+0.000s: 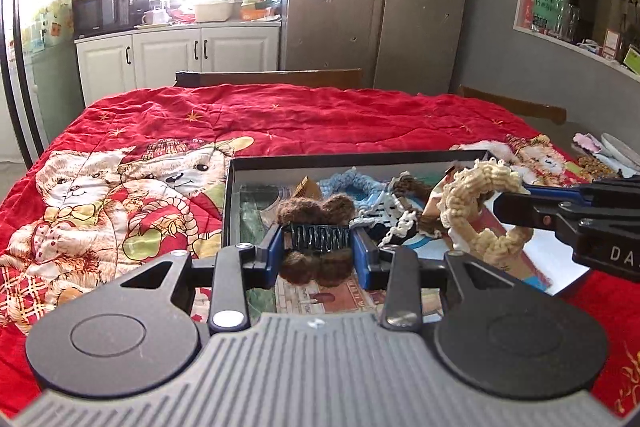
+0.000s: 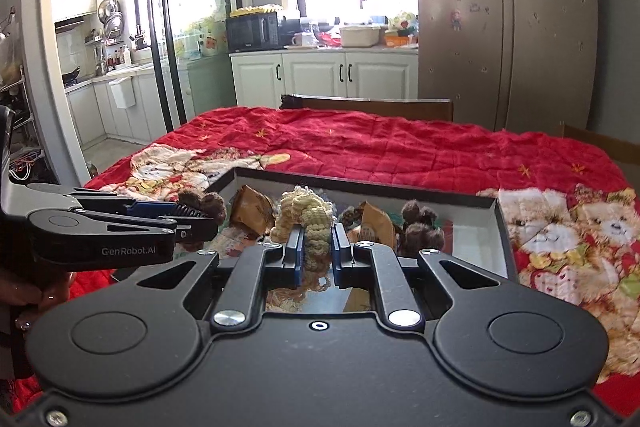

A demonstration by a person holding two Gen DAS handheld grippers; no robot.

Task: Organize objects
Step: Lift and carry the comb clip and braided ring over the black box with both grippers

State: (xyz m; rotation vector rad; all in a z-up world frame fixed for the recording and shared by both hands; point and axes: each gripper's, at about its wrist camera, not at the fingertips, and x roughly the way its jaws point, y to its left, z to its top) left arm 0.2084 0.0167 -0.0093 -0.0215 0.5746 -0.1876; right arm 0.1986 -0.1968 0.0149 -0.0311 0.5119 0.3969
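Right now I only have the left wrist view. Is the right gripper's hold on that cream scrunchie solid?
Observer: Yes. In the right wrist view, both fingers of the right gripper pinch the cream scrunchie, shut on it.
Operator: Any free spot left in the tray?
Observer: The tray looks bare in its far right corner, just past a brown furry piece.
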